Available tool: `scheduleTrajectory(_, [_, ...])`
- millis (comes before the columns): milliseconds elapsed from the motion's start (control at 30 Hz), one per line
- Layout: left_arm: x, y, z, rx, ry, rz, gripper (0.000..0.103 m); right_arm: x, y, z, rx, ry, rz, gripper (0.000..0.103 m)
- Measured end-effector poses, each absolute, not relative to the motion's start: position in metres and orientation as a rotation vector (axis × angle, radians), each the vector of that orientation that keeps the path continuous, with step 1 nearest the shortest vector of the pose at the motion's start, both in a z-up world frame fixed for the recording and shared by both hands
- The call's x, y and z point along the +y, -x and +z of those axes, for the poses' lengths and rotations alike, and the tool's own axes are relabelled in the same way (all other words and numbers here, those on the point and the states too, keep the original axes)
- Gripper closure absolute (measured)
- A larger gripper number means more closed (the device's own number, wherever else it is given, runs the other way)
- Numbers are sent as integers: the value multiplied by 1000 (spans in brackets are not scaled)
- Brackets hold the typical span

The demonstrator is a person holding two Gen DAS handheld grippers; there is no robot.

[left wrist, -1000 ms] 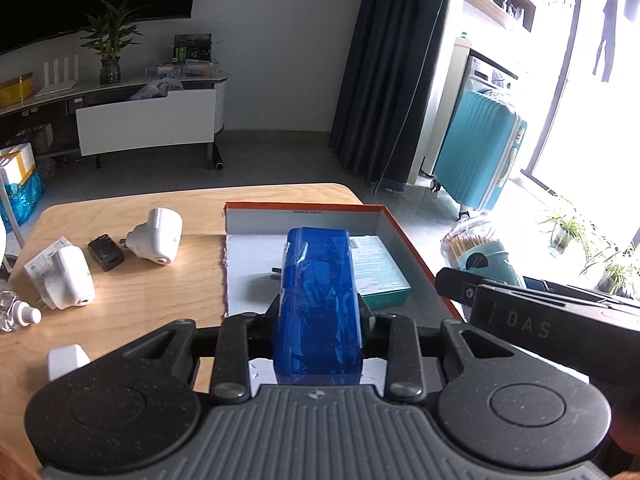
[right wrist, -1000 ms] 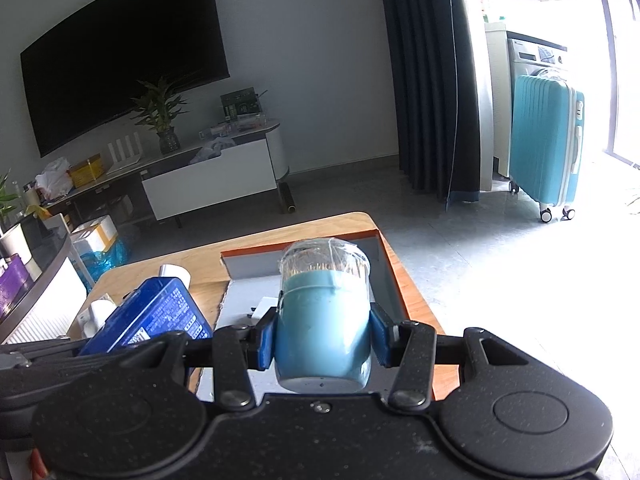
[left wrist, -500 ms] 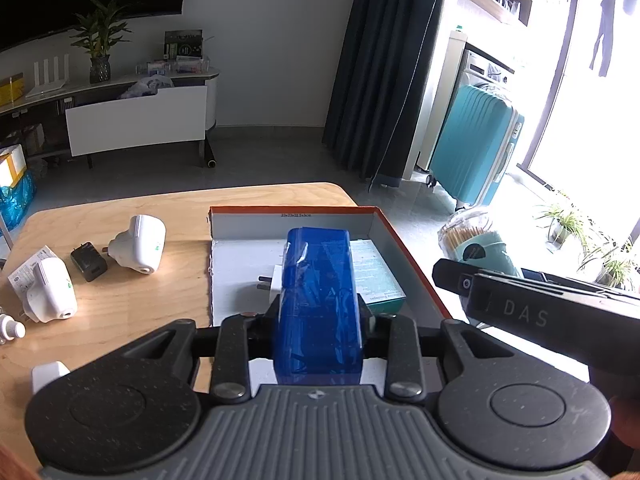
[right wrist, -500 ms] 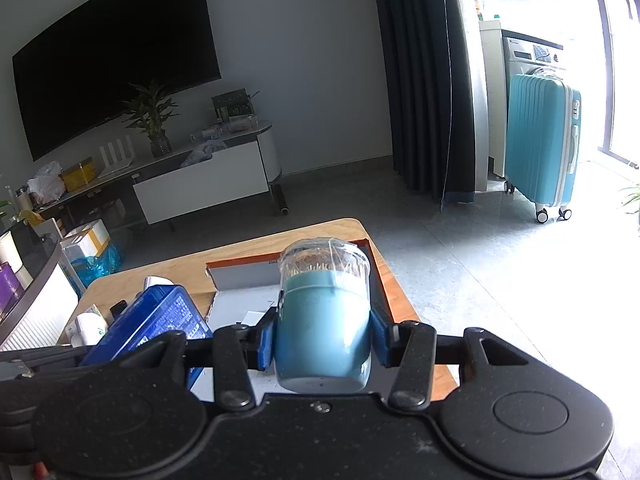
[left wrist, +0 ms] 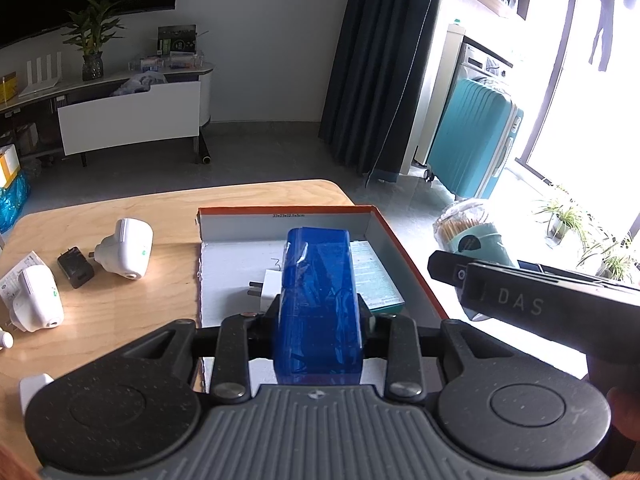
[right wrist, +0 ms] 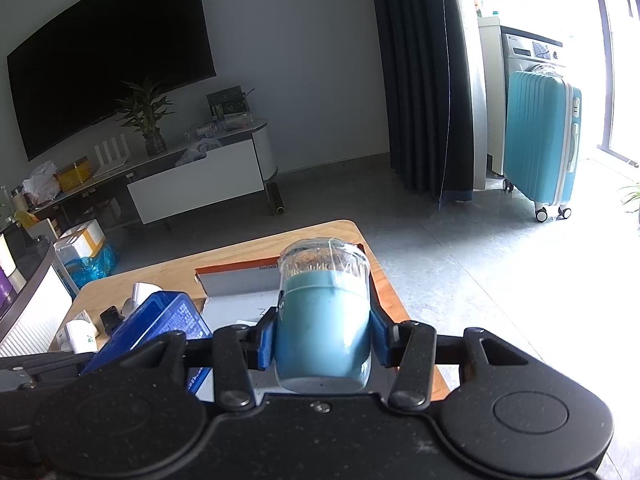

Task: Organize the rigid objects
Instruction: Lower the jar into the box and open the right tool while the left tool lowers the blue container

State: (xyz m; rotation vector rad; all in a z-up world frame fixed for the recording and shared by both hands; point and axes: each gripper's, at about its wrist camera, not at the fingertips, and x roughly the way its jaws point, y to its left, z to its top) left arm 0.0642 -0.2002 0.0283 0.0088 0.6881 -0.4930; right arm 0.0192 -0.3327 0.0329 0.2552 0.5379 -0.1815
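Note:
My left gripper [left wrist: 318, 320] is shut on a blue plastic-wrapped box [left wrist: 318, 296] and holds it above the open orange-edged cardboard box [left wrist: 404, 248]. Inside that box lie a teal-and-white carton [left wrist: 374, 276] and a white plug adapter [left wrist: 268, 290]. My right gripper [right wrist: 322, 338] is shut on a teal toothpick jar [right wrist: 322, 320] with a clear lid, held above the box's right side. The jar also shows in the left wrist view [left wrist: 472, 236], and the blue box in the right wrist view [right wrist: 160, 324].
On the wooden table [left wrist: 120, 304] left of the box lie two white plug-in devices [left wrist: 128, 250] [left wrist: 36, 300], a small black charger [left wrist: 76, 272] and a white block [left wrist: 34, 386]. A teal suitcase [left wrist: 472, 148] stands on the floor beyond.
Both grippers have pulled back and risen a little with their loads; the table and box look smaller and farther away. Both grips are unchanged.

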Motion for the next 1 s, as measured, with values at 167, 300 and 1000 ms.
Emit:
scheduleTrajectory(167, [-202, -69, 27, 695, -8, -490, 70, -336, -25, 31, 546, -256, -183, 46])
scheduleTrajectory(300, [-203, -73, 26, 702, -7, -490, 70, -336, -30, 30, 553, -254, -181, 46])
scheduleTrajectory(1000, [-209, -97, 22, 729, 10, -477, 70, -344, -56, 24, 590, -242, -157, 46])
